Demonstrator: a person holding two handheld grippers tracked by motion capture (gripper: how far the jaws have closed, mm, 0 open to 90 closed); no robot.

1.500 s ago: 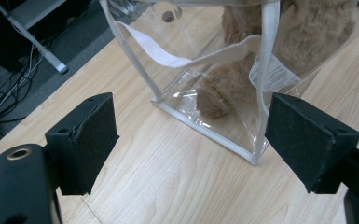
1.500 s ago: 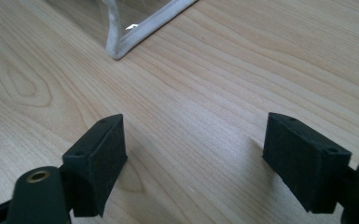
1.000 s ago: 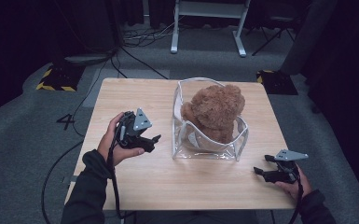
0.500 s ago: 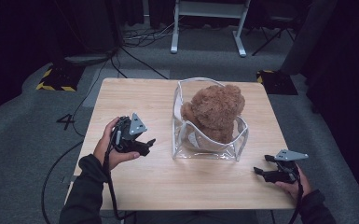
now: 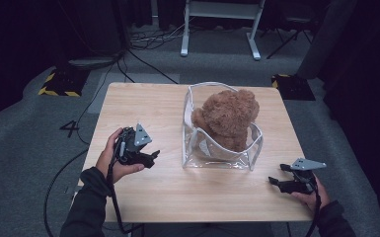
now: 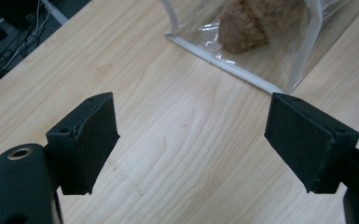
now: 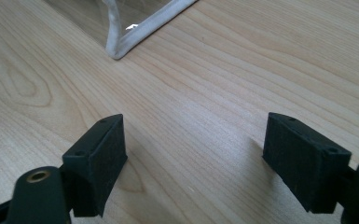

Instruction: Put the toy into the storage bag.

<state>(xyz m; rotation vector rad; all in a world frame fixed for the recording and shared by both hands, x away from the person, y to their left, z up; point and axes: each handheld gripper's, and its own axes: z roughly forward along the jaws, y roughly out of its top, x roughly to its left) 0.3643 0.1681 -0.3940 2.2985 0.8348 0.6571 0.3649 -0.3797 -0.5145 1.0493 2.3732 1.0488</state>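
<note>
Our left gripper (image 5: 150,158) has sunk toward the table (image 5: 143,106), jaws apart and empty (right gripper (image 5: 276,181) likewise, idle), nearing the bag (image 5: 192,148) holding the bear (image 5: 229,118) mid-table.

Brown teddy bear (image 5: 229,118); clear bag (image 5: 254,148) (white-edged); pale wood-grain table (image 5: 148,106); black fingers (image 6: 91,140)

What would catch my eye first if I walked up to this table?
Most likely the brown teddy bear, sitting inside a clear plastic bag with white edging, right of the wooden table's middle. Next, the person's hands at the near edge: the left gripper and the right gripper, both with jaws open and nothing between them.
</note>
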